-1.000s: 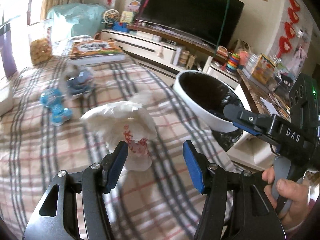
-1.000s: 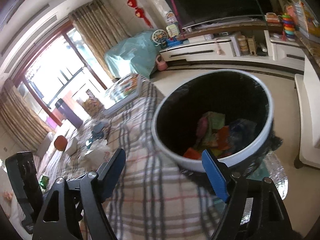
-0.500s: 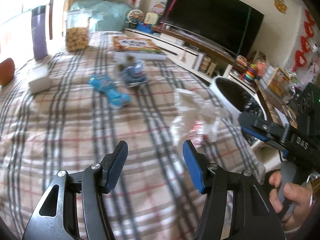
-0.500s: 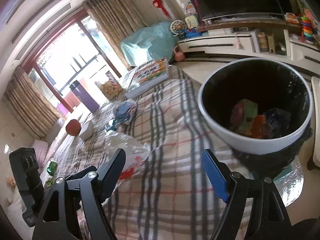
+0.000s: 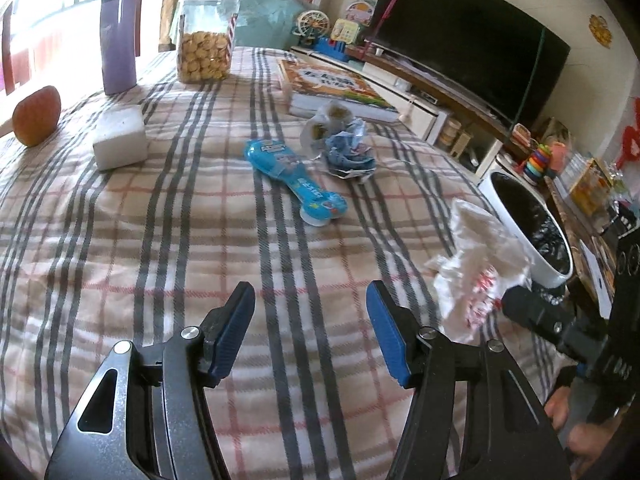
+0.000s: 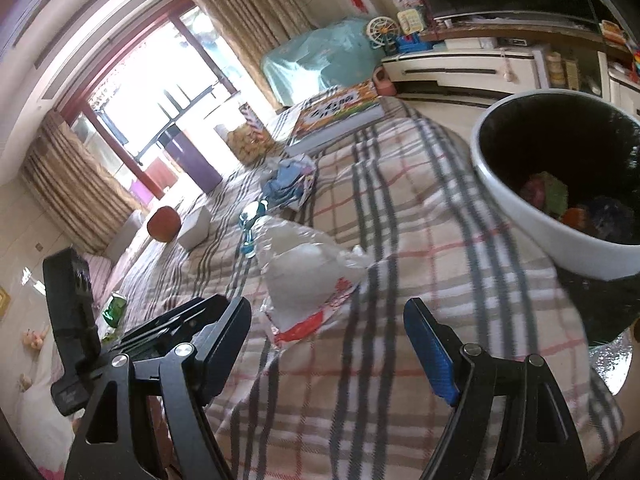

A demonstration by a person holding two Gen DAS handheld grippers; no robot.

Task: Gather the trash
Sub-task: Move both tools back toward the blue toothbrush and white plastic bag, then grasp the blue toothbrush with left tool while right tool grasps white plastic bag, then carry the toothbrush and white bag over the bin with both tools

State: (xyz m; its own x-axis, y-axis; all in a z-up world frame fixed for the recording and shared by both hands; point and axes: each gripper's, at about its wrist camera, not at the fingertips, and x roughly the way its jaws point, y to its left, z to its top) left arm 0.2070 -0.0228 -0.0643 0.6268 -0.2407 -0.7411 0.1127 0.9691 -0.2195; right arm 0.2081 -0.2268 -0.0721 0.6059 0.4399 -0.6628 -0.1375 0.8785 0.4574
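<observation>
A crumpled white plastic bag (image 5: 478,270) with red print lies on the plaid cloth near the table's right edge, just ahead of my right gripper (image 6: 326,346) in the right wrist view, bag (image 6: 310,276). Further back lie a blue wrapper (image 5: 294,174) and a crumpled blue and white wrapper (image 5: 348,152). A white bin (image 6: 532,220) with a black liner holds coloured scraps beside the table; bin (image 5: 528,226). My left gripper (image 5: 310,336) hovers open over bare cloth, left of the bag. Both grippers are empty.
On the plaid table (image 5: 160,240) stand a biscuit jar (image 5: 206,38), a purple tumbler (image 5: 118,38), a white block (image 5: 120,138), an orange fruit (image 5: 36,116) and a picture book (image 5: 336,86). A TV (image 5: 472,38) on a low cabinet lies beyond.
Both grippers swung left, away from the bin. The bag went from between my left fingers to the right side of that view; it came in front of the right gripper.
</observation>
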